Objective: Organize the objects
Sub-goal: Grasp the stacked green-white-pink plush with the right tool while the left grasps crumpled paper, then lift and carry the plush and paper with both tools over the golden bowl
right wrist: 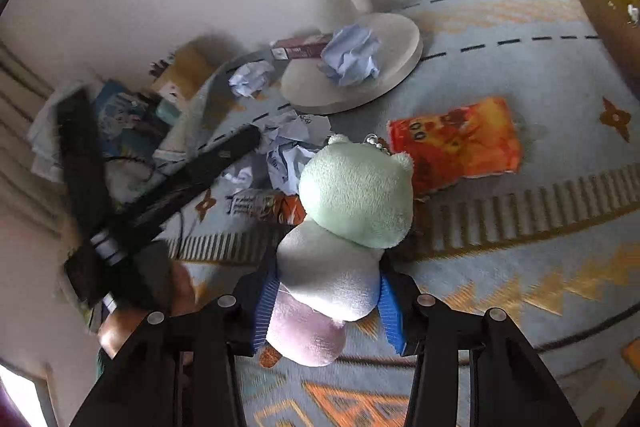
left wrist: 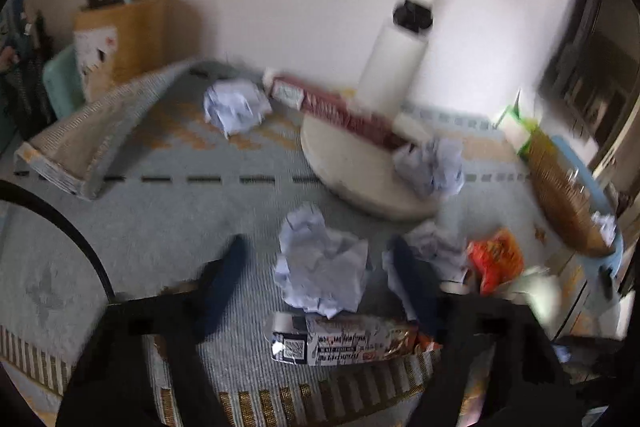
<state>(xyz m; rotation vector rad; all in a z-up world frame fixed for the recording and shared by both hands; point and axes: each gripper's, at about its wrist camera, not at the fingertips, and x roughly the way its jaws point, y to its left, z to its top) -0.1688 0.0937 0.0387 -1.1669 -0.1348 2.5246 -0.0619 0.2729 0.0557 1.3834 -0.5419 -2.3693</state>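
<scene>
Two views split the mess on the patterned rug (right wrist: 520, 39). Only the right wrist view shows the plush toy (right wrist: 352, 227), a pale green head on a white and pink body, with the right gripper (right wrist: 328, 307) clamped on its body near the rug's striped front border; the blue pads (right wrist: 390, 315) press its sides. That view alone shows the orange snack bag (right wrist: 456, 143) lying flat just beyond the toy's head.

Only the left wrist view shows the left gripper (left wrist: 320, 267) with its dark fingers (left wrist: 228, 275) standing apart on either side of a crumpled paper ball (left wrist: 324, 267); blur leaves me unable to tell whether they touch it. Just in front of that ball lies a printed snack packet (left wrist: 344, 341) whose lettering and square code are too smeared to read. A woven basket (left wrist: 568, 199) sits at the rug's right edge, cut by the lens rim.

Both views catch the white lamp base (left wrist: 360, 171) by the back wall, with a dark red box (left wrist: 340, 111) and another paper wad (right wrist: 352, 57) on it. Writing on the box is illegible.
</scene>
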